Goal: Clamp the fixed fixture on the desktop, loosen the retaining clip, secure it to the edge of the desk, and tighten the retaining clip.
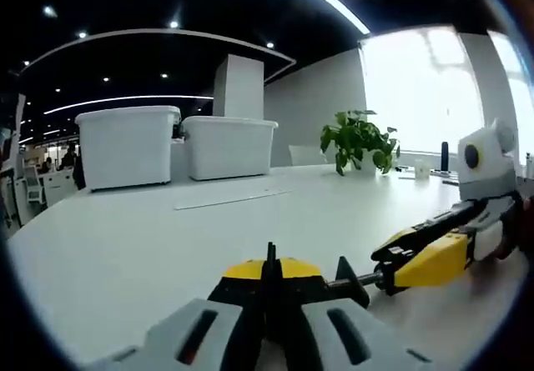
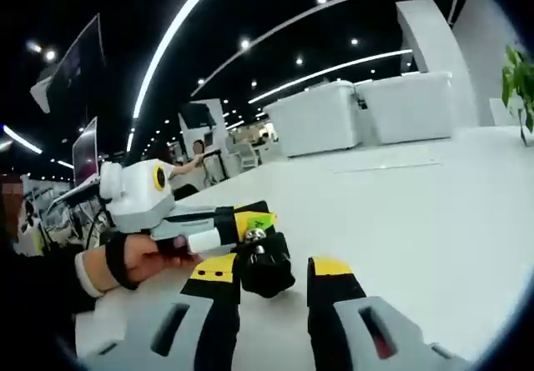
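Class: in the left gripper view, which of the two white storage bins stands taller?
The left white bin is taller; the right white bin beside it sits lower and wider.

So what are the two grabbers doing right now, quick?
Left gripper: shut on the yellow-and-black clamp.
Right gripper: jaws around the clamp's black knob, gripping it, it seems.

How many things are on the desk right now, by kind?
Storage bins: 2
Potted plant: 1
Clamp: 1
Dark bottle: 1
Total: 5
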